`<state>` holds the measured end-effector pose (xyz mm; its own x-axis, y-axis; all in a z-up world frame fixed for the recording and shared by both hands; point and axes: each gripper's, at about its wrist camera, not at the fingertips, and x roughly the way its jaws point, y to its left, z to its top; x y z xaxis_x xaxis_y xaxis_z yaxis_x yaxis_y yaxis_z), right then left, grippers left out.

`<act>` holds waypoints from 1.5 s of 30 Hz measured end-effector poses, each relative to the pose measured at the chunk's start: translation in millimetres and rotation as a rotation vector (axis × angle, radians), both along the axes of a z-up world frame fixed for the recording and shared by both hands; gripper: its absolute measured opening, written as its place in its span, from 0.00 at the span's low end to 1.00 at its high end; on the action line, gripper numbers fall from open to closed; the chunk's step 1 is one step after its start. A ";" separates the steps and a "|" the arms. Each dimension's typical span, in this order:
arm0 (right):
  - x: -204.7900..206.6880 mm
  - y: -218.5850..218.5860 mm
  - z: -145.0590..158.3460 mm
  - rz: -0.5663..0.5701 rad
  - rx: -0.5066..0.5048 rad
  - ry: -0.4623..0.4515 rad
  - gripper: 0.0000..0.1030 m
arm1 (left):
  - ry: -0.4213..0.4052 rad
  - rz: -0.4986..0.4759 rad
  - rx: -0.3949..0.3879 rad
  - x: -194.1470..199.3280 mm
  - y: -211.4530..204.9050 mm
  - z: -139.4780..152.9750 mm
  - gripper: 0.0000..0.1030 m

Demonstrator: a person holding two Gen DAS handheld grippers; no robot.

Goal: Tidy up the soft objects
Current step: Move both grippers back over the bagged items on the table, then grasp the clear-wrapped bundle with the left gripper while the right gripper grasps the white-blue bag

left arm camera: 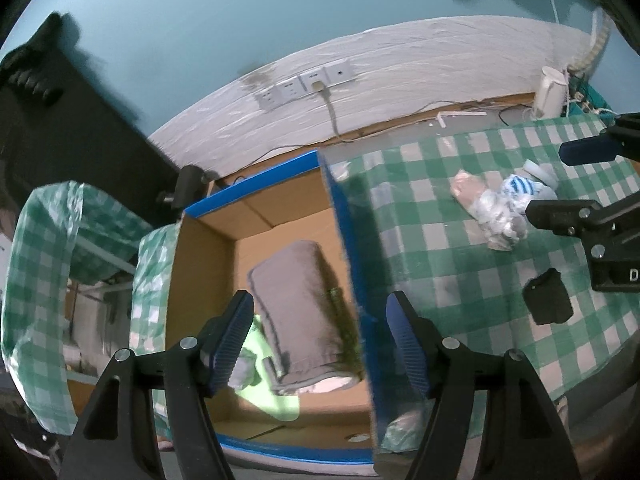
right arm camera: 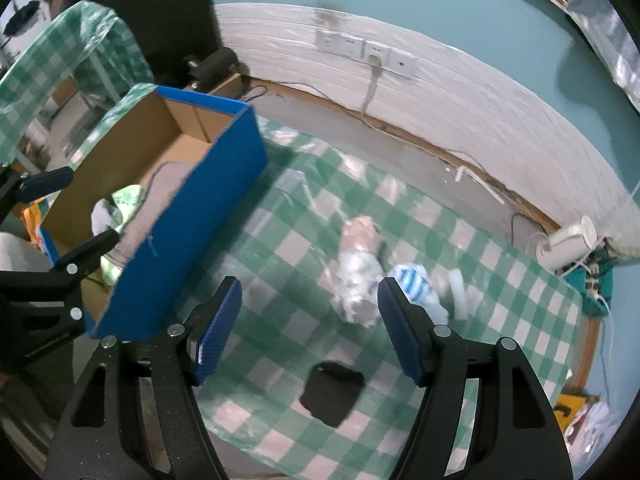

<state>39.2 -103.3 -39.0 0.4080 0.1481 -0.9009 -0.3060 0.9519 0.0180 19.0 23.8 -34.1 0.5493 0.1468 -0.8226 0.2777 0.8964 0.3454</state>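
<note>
A blue cardboard box (left arm camera: 348,240) stands open at the table's left end; it also shows in the right wrist view (right arm camera: 192,216). Inside lie a folded grey towel (left arm camera: 300,312) and a light green cloth (left arm camera: 280,396). My left gripper (left arm camera: 320,340) is open and empty above the box. On the green checked tablecloth lie a plastic-wrapped soft bundle (right arm camera: 358,276), a blue-and-white striped item (right arm camera: 414,282) and a small black pouch (right arm camera: 332,392). My right gripper (right arm camera: 310,328) is open and empty above the cloth, between the pouch and the bundle.
A white kettle (right arm camera: 568,244) and cables sit at the table's far right corner. A wall socket strip (left arm camera: 304,84) with a plugged cord is behind the table. A second checked table (left arm camera: 36,280) stands left of the box.
</note>
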 end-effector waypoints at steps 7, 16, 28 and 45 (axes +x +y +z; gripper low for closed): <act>-5.9 -37.8 -4.8 -0.050 -0.007 -0.006 0.70 | 0.026 -0.040 0.010 2.6 -30.3 -6.3 0.69; -6.0 -79.8 -21.2 -0.109 -0.011 0.014 0.71 | 0.068 -0.053 0.010 14.4 -56.9 -20.1 0.69; 3.2 -112.2 -56.5 -0.136 0.012 0.067 0.71 | 0.152 -0.025 -0.021 42.2 -84.7 -47.2 0.69; 48.3 -105.2 -96.7 0.058 -0.053 0.144 0.71 | 0.241 -0.021 -0.030 87.6 -115.0 -92.3 0.70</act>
<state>87.5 -208.5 -135.6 0.2658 0.1180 -0.9568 -0.3584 0.9334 0.0155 106.7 -91.2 -126.4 0.3390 0.1108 -0.9342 0.3678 0.8984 0.2400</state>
